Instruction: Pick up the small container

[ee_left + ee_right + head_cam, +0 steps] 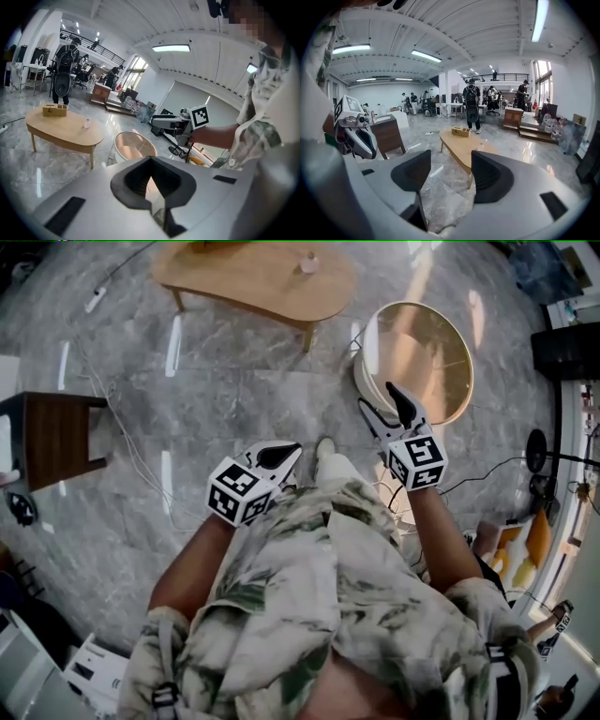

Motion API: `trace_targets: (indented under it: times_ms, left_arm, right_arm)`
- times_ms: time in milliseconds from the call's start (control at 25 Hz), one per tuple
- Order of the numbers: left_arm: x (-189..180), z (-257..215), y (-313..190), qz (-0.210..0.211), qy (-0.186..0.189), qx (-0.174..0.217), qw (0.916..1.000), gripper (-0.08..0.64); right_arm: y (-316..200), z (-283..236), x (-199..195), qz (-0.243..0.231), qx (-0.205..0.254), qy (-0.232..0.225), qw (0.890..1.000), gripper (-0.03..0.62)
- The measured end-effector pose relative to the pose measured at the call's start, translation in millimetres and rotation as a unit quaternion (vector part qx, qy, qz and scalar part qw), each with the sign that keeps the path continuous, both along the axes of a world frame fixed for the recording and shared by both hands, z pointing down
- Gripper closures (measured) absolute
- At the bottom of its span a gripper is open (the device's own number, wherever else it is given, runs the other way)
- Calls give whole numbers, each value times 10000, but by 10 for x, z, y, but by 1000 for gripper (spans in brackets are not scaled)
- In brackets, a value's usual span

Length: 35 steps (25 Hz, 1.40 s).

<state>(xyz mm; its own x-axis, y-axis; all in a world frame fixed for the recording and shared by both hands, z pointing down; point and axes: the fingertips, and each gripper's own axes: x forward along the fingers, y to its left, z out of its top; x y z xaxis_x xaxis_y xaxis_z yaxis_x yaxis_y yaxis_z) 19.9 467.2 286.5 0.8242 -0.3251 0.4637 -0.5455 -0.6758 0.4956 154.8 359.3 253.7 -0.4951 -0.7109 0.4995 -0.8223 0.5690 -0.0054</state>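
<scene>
The small container (308,262), a little pale bottle, stands on the oval wooden table (253,282) at the far side of the floor. In the left gripper view the small container (86,123) shows on the same table (61,132), far from the jaws. My left gripper (281,457) is held at waist height, its jaws shut and empty (151,182). Further right and slightly ahead, my right gripper (386,407) is open with nothing between its pads (450,176). Both are well short of the table.
A round beige low table (417,348) stands just ahead of the right gripper. A dark wooden side table (52,439) is at the left. A wooden box (461,131) sits on the oval table's far end. Cables lie on the marble floor (234,399).
</scene>
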Motion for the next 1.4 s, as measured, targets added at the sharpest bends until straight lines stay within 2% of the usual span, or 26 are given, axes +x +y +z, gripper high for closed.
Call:
trace_targets:
  times_ms: [360,680,1040,1400]
  left_arm:
    - [33,39,-828,-317,-149,-11,9994,538]
    - [344,7,-1878,-586,-355,-109,9976,538]
    - [626,91,-2631,-760,-504,-190,9956,538]
    - [470,162,-3079,-606,-371,-270,9971,538]
  right_arm:
    - [-877,201,-13,-329,-109,-106,9993,308]
    - [-1972,455,208,-801,-309,-92,9963,313]
    - [-2827,713,225,-1237,-378,-151,9915,316]
    - [-3289,1023,40,-1110,-567,79,9922,322]
